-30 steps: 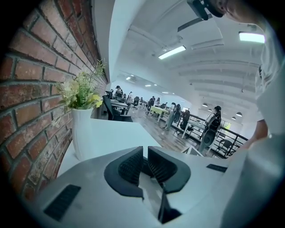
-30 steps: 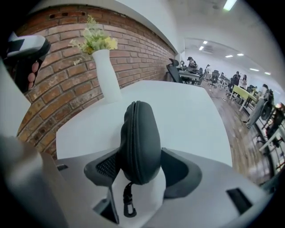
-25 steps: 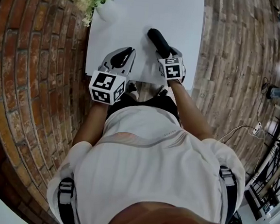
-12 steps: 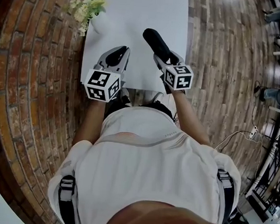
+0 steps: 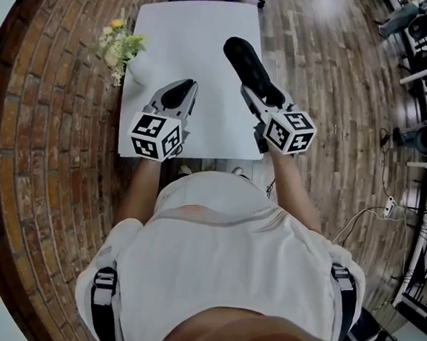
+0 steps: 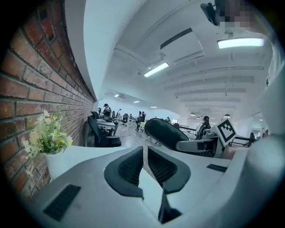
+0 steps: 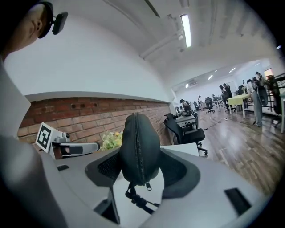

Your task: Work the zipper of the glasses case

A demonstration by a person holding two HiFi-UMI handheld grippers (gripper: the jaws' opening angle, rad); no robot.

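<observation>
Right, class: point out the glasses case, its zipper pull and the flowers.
glasses case [image 7: 147,147], right gripper view, middle of its dark shell
zipper pull [image 7: 148,186], right gripper view, tab at the case's lower end
flowers [image 6: 46,136], left gripper view, the pale blooms

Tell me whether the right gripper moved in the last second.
Yes. The right gripper, shut on the glasses case, has risen toward the camera: its marker cube now lies beyond the table's right edge.
</observation>
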